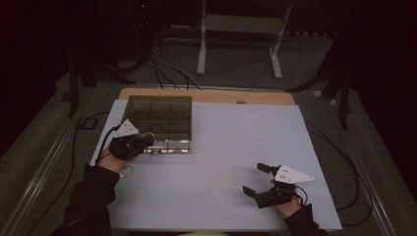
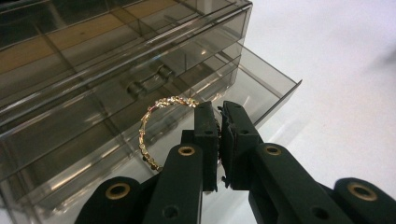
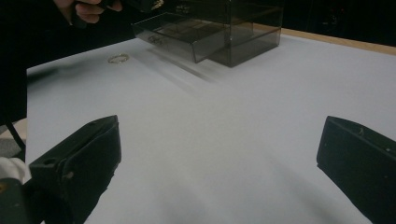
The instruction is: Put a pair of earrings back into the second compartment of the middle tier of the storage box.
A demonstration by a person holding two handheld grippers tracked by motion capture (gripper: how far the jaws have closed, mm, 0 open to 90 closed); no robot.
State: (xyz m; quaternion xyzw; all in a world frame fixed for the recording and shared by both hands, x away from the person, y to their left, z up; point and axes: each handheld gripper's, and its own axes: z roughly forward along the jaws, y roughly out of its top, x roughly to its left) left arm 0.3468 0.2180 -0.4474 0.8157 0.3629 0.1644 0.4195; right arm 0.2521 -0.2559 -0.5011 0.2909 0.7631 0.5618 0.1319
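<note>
left gripper [image 2: 219,140] — jaws pinching bracelet [image 2: 161,109], right gripper [image 3: 219,154] agape

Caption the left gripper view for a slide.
Left gripper pinches a gold bracelet above the smoky organizer's open drawer.

My left gripper [image 2: 219,140] is matte black plastic, two blocky jaws on link arms with brass-ringed pivots. The right gripper [image 1: 259,179] is black too, its pads flat and thick. Each gripper carries a pale grey three-cornered plate on top, and thin black cable trails behind. My sleeves [image 1: 91,196] are dark, reaching the wrists.
</note>
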